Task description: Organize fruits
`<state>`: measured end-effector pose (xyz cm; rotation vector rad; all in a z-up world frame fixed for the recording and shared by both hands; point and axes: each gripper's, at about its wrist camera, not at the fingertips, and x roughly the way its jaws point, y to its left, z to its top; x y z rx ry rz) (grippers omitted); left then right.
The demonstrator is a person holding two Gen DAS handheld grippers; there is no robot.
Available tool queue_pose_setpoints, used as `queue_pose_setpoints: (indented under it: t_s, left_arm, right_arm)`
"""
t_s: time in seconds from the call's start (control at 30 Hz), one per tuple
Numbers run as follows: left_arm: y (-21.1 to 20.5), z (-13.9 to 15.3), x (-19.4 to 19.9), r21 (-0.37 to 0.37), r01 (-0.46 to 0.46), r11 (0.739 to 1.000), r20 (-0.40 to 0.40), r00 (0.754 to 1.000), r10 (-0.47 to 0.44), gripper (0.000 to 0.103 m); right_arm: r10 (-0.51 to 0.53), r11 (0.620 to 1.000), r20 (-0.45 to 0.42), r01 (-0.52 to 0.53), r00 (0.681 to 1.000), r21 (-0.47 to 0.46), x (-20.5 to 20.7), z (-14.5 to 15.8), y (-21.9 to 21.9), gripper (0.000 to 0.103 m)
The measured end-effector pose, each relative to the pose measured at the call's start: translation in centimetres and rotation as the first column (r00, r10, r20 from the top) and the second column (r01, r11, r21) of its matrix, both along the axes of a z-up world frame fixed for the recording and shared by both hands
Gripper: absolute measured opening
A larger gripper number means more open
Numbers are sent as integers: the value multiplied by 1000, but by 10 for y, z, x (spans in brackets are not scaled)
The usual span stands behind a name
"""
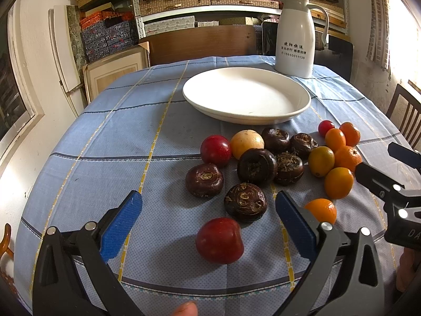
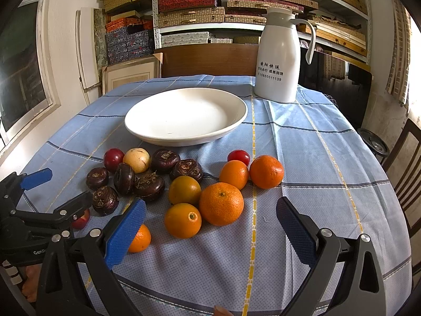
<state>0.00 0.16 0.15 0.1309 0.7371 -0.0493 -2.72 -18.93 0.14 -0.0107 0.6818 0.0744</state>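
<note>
Both grippers hover low over the near edge of the bench (image 1: pixel 105 137), which is covered in a blue checked cloth. Left gripper (image 1: pixel 209 208) is spread wide, blue pads apart, holding nothing; a red plum (image 1: pixel 219 240) lies on the cloth between its fingers, touching neither pad. Just past it sits a dark brown water chestnut (image 1: pixel 246 202). Right gripper (image 2: pixel 210 217) is also spread wide and empty; between its fingers lie an orange citrus (image 2: pixel 183 220) and a larger mandarin (image 2: pixel 221 203), touching each other. A small orange fruit (image 2: pixel 140 239) is partly hidden behind its left pad.

All fruit is loose on the cloth in front of the white plate (image 1: pixel 302 102), which has nothing in it. In the left wrist view: more water chestnuts (image 1: pixel 256 166) cluster in the middle, with a second red plum (image 1: pixel 215 150) and a pale yellow round fruit (image 1: pixel 246 143) at the far left of the cluster. To the right is the orange group (image 1: pixel 338 183), several citrus touching or nearly so, and a small red cherry tomato (image 1: pixel 326 127) at its far end, nearest the plate. The right gripper's black body shows at the right edge of this view.

A white thermos jug (image 2: pixel 279 60) with printed lettering stands upright behind the plate, to its right. Shelves (image 2: pixel 210 8) stacked with woven and patterned boxes fill the background. A fingertip (image 1: pixel 185 309) shows at the bottom edge of the left wrist view.
</note>
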Motion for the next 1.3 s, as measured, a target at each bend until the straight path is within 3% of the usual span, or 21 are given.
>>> queue_pose_setpoints:
  t_s: [1.3]
  left_arm:
    - [-7, -7, -2, -3, 4, 1000, -10, 1000, -4, 99]
  right_arm:
    - [0, 1000, -3, 0, 1000, 10, 0, -1, -2, 100]
